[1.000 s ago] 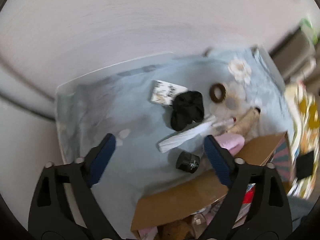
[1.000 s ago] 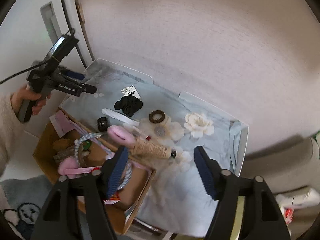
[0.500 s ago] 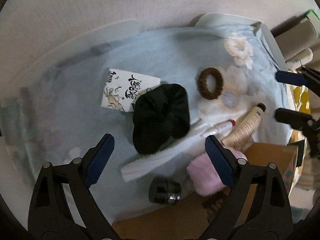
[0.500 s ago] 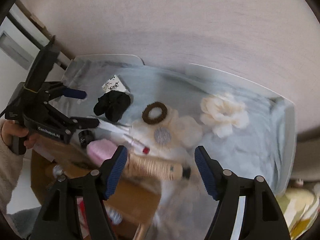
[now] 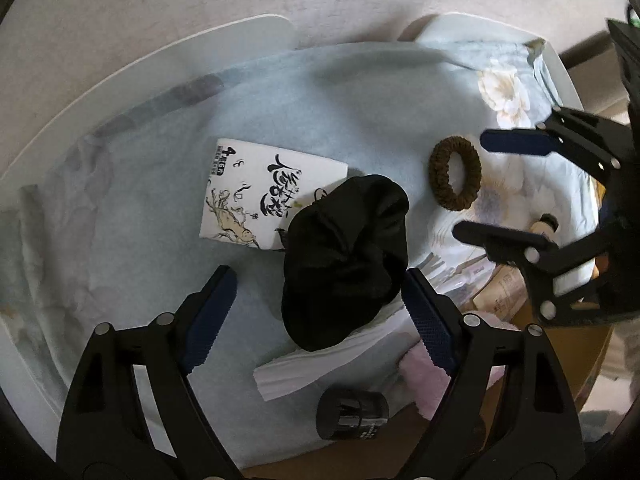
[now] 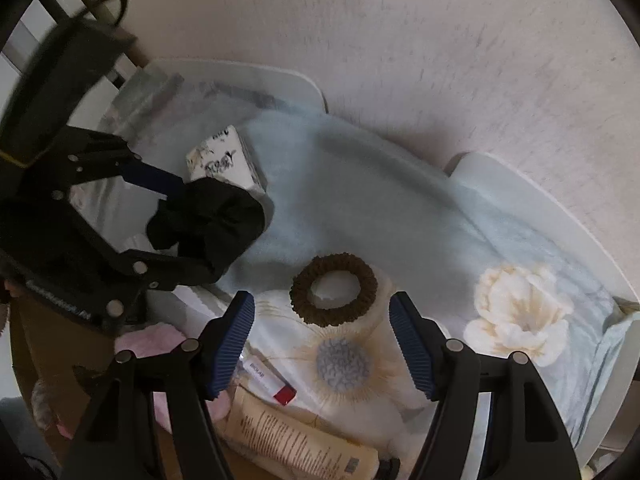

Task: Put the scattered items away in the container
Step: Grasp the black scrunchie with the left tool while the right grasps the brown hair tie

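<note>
Little is looking tidied yet; the left gripper [image 5: 316, 300] is gaping around the black scrunchie [image 5: 344, 260] at frame centre, and the right gripper [image 6: 322, 338] is hanging released below the brown hair tie [image 6: 334, 290]; the cardboard box [image 5: 560, 356] is waiting at lower right.

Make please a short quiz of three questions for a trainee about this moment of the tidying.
1. True or false: the left gripper is already shut on the black scrunchie.
2. Which item lies between the open fingers of the right gripper? A) the brown hair tie B) the white printed packet C) the small black jar
3. What does the black scrunchie partly cover at its upper left in the left wrist view?

Key:
1. False; its jaws are open around the scrunchie.
2. A
3. The white printed packet.
</note>
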A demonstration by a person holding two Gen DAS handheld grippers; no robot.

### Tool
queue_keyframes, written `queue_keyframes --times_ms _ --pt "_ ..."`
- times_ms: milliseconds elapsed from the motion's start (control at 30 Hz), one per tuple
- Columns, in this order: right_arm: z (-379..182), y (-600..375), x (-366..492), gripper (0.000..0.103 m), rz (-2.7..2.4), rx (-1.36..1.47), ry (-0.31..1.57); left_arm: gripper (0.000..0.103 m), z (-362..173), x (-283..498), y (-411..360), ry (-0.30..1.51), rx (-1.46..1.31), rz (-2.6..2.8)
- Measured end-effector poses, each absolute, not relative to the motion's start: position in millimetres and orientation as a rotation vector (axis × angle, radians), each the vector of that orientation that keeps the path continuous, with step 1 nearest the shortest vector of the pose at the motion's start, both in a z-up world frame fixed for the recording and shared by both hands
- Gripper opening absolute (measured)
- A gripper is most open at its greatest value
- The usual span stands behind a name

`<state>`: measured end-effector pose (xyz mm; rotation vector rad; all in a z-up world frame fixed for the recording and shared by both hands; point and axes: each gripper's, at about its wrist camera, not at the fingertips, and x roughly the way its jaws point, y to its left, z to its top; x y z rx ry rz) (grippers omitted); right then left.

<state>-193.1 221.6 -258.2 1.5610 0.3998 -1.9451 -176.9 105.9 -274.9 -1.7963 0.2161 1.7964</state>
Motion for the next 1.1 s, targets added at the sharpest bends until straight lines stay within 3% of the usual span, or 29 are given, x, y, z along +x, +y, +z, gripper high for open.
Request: queue_keyframes --times_ms 67,167,267,333,400,467,600,800,1100 --pt "-265.5 220.6 -193.1 0.066 -1.952 1.57 0.439 0.08 -274.0 -173.1 107.3 0.248 -1.786 1.805" --pt "-269.8 220.9 -193.6 0.066 -1.94 1.576 0.438 0.058 -270.0 -167.6 107.4 0.313 -1.764 1.844" --pt "-268.6 221.0 -192.3 0.054 -1.964 1.547 0.46 0.041 -267.7 -163.5 103.3 0.304 -1.756 1.856" --pt "-267.0 222.6 -192.7 0.035 -1.983 1.537 0.468 0.031 -266.7 -160.8 100.1 0.295 -1.757 1.864" --pt "-265.8 225.7 -193.7 0.023 -2.002 1.537 0.459 0.024 -264.7 -158.3 96.2 0.282 -1.754 1.877" --pt "-265.0 229.6 -193.8 0.016 -1.999 1.54 0.427 0.021 -261.6 -155.9 91.6 0.252 -1.754 1.889" --pt "-262.2 233.9 -190.4 0.015 -2.004 1.536 0.412 0.014 -255.3 -149.1 80.6 0.179 -1.756 1.923" --pt "-258.6 242.0 -187.7 0.015 -2.009 1.54 0.374 0.012 -245.8 -139.9 56.3 0.096 -1.75 1.966" --pt "-203.7 260.0 -177.8 0.015 -2.065 1.455 0.273 0.012 -170.4 -116.5 39.9 0.066 -1.603 2.115"
